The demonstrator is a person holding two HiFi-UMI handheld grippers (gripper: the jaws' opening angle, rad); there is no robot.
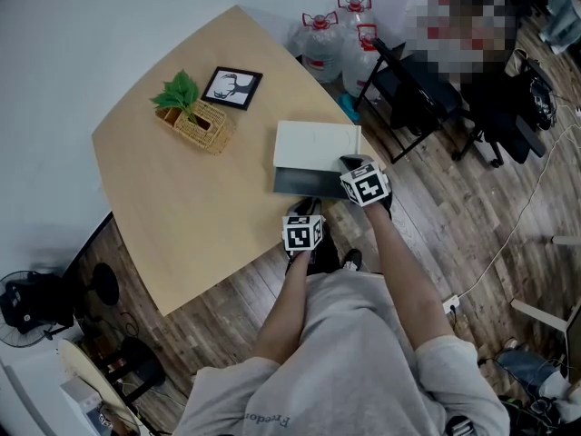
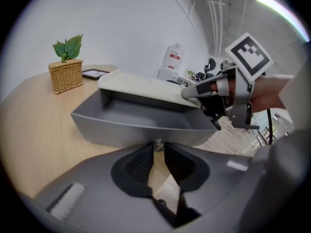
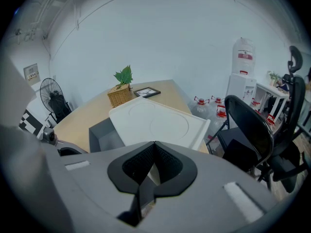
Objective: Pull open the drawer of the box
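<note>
A box with a white top [image 1: 316, 142] sits at the near right edge of the wooden table [image 1: 182, 207]. Its grey drawer [image 1: 298, 183] is slid out toward me and looks empty [image 2: 131, 116]. My left gripper [image 2: 158, 147] is at the drawer's front wall, its jaws shut on a small metal knob [image 2: 157, 143]. In the head view that gripper [image 1: 304, 212] is just in front of the drawer. My right gripper [image 1: 350, 164] rests with its jaws shut on the near right corner of the white top [image 3: 155, 123]. In the left gripper view its fingers [image 2: 197, 90] lie on the lid.
A wicker basket with a green plant [image 1: 192, 116] and a framed picture [image 1: 231, 87] stand farther back on the table. Water bottles [image 1: 320, 44], a black chair [image 1: 418, 98] and a seated person are beyond the table's right side. A fan [image 3: 51, 98] stands at the left.
</note>
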